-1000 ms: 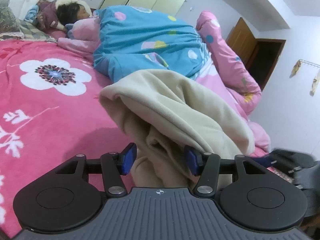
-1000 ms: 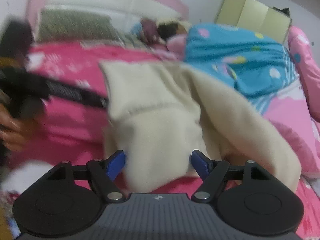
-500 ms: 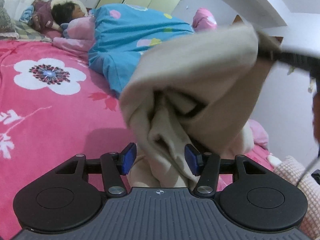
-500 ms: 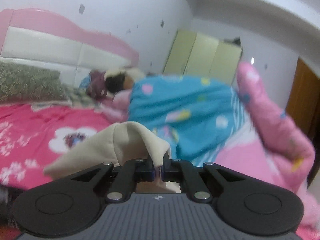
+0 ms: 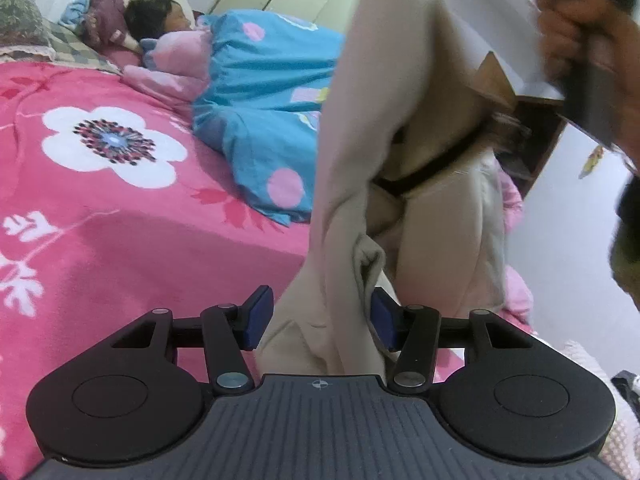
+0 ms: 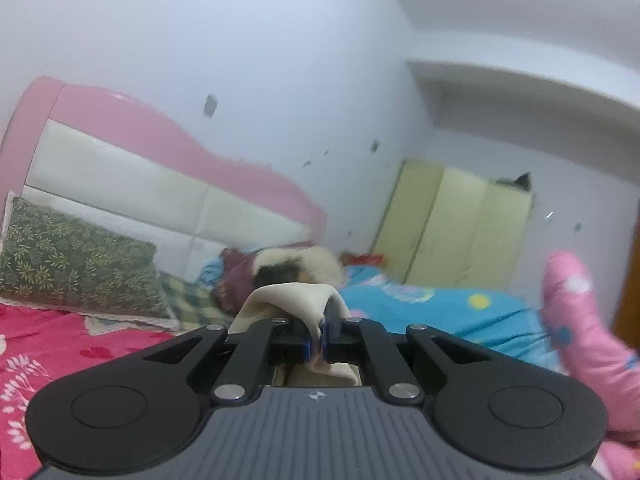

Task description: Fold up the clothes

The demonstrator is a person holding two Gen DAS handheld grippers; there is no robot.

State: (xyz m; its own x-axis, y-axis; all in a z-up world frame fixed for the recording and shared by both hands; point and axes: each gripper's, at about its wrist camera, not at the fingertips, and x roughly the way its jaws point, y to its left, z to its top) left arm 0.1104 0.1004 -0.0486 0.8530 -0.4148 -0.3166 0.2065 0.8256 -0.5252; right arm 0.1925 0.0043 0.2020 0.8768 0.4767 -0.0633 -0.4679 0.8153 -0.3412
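right wrist | cream garment [image 6: 290, 300] pinched in right gripper [image 6: 315, 340] | hangs below

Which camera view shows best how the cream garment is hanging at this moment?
The left wrist view. There the cream garment hangs in long folds from the top edge down between the left gripper's fingers. The right wrist view shows only a small fold of it, pinched in the shut right gripper.

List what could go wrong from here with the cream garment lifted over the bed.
1. The right gripper pinches only a thin fold of the cream garment; the fold could slip free.
2. The left gripper has bunched fabric between spread fingers, so that end may drop.
3. The hanging cloth could swing onto the sleeping person.
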